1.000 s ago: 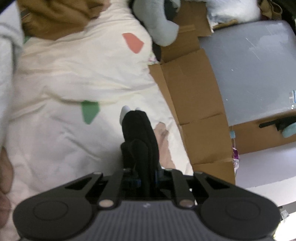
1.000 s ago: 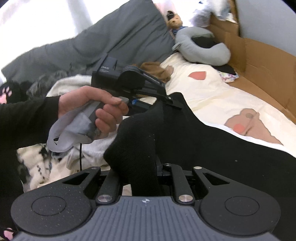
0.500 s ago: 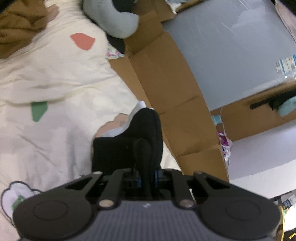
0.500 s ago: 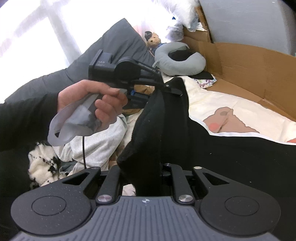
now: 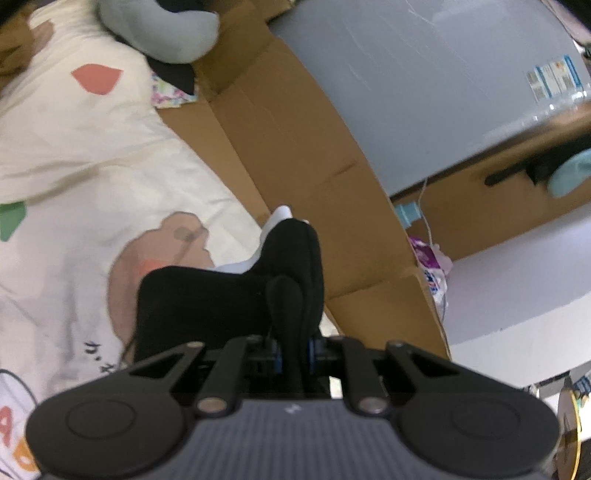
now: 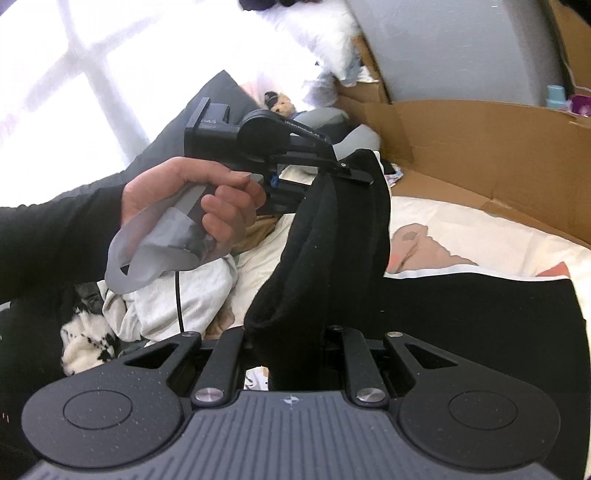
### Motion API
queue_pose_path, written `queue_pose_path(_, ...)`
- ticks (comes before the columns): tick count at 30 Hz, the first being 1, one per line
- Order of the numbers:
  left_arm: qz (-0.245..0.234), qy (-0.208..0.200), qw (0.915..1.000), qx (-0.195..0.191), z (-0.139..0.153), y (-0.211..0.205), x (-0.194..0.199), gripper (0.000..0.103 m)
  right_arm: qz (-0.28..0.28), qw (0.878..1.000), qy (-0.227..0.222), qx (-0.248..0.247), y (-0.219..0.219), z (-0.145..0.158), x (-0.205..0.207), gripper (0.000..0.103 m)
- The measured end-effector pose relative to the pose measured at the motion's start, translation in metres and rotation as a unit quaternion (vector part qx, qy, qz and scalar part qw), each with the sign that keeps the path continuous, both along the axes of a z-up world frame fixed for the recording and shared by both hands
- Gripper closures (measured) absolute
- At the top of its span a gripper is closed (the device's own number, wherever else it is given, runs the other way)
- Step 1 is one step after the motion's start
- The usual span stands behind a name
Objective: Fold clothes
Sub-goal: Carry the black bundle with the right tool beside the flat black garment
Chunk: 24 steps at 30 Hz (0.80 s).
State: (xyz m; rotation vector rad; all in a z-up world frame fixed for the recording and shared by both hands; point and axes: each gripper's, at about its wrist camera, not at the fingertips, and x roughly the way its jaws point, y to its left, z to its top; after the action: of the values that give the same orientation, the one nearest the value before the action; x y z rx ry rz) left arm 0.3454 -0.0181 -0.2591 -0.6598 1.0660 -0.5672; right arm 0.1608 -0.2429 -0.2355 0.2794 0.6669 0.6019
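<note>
A black garment [image 6: 461, 317] lies partly on the cream printed bed cover [image 5: 92, 155], with one edge lifted between both grippers. My left gripper [image 5: 293, 295] is shut on a bunched fold of the black garment [image 5: 207, 302], which wraps over its fingertips. In the right wrist view that left gripper [image 6: 354, 173], held by a hand [image 6: 192, 206] in a black sleeve, pinches the cloth's raised top corner. My right gripper [image 6: 291, 350] is shut on the lower part of the same hanging fold; its fingertips are hidden by the cloth.
Brown cardboard panels [image 5: 295, 147] line the bed's side against a grey wall [image 5: 424, 85]. A grey neck pillow [image 5: 162, 33] and a teddy bear [image 6: 280, 105] lie at the bed's head. Other clothes [image 6: 177, 302] are heaped at the left, near a dark grey duvet [image 6: 207, 107].
Both grippers have carried the black garment's edge sideways toward the cardboard side of the bed and somewhat upward. The cloth now hangs taller between them. Both grips stayed shut.
</note>
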Motion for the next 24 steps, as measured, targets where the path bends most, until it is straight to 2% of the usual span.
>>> queue_pose_path(9, -0.053, 0.003, 0.9984, 0.02, -0.011, -0.066, -0.005, 0.091, -0.04, 0.999, 0.024, 0.016, -0.042, -0.017, -0.015, 0.091)
queue_pose_path(14, -0.071, 0.004, 0.9965, 0.044, -0.023, -0.1, -0.005, 0.091, -0.072, 0.996, 0.044, 0.025, -0.067, -0.032, -0.02, 0.091)
queue_pose_path(24, -0.103, 0.016, 0.9929, 0.057, -0.048, -0.156, -0.016, 0.091, -0.111, 0.99, 0.078, 0.04, -0.106, -0.053, -0.031, 0.091)
